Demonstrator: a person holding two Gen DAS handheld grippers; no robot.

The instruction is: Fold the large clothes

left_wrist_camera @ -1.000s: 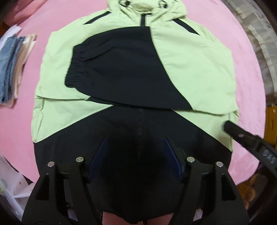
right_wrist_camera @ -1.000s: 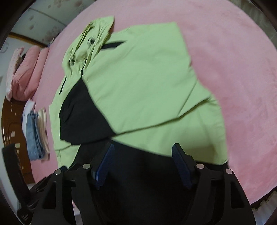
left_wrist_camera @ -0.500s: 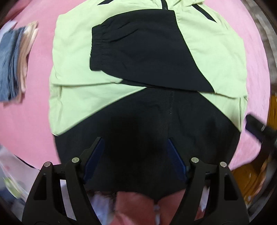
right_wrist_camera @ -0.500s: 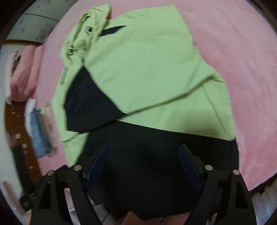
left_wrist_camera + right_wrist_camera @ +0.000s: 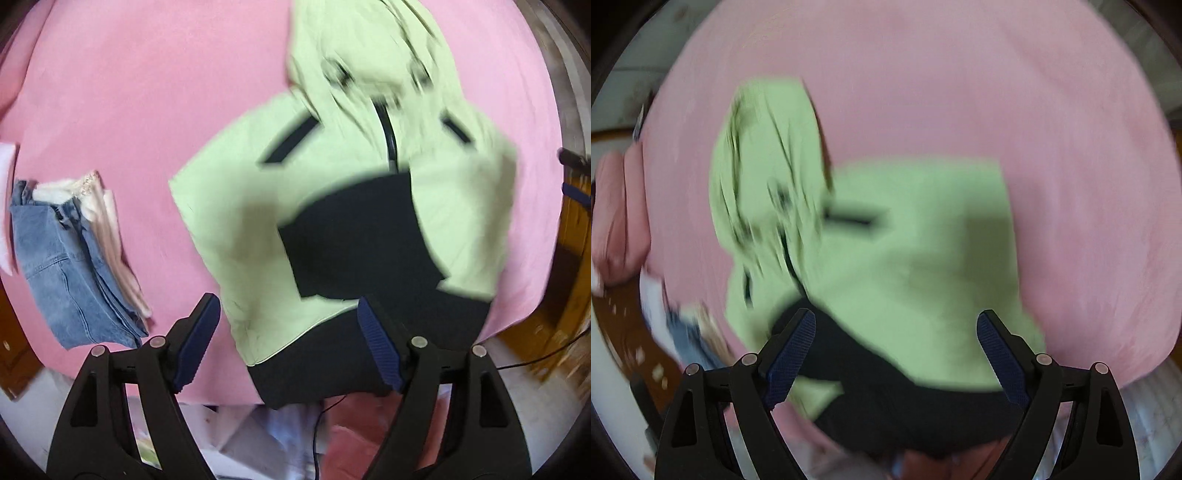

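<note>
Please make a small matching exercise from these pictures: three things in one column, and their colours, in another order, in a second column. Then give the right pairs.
Things:
1. jacket
2. folded jeans
3. bed cover

Colours:
a. pink
b. light green and black
c. blue

Right pairs: 1-b, 2-c, 3-a.

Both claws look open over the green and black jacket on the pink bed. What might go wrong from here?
1. The jacket's black hem hangs past the edge of the pink bed; it may slide off.
2. The left claw and right claw stand open and hold nothing, and both views are blurred, so a grab now may miss.
3. The folded jeans lie close by; a sweep may knock them.
</note>
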